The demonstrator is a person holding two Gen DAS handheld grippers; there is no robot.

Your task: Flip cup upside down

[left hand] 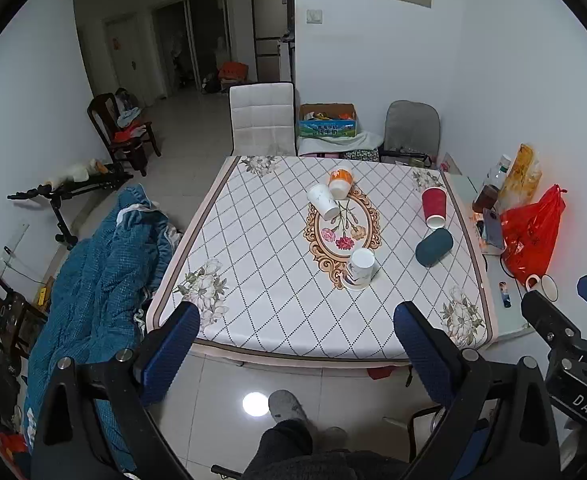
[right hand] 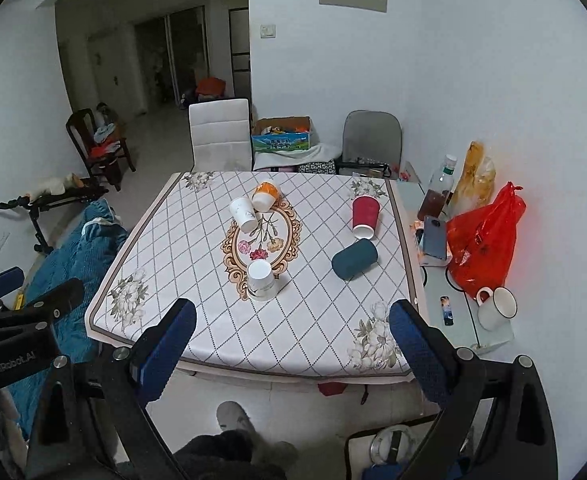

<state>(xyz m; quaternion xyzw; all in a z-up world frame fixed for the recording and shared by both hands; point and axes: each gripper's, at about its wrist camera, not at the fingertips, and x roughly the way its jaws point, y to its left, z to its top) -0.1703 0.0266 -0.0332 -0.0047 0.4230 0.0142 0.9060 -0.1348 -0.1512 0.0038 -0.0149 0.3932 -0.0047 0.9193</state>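
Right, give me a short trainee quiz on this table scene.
1. True or false: the left gripper and the right gripper are both open and empty.
2. Which colour is the cup lying on its side beside the red cup? A teal, B yellow, C black.
3. Fill in: ___ paper cups are on the patterned tablecloth.
Key: 1 true; 2 A, the teal cup; 3 five.
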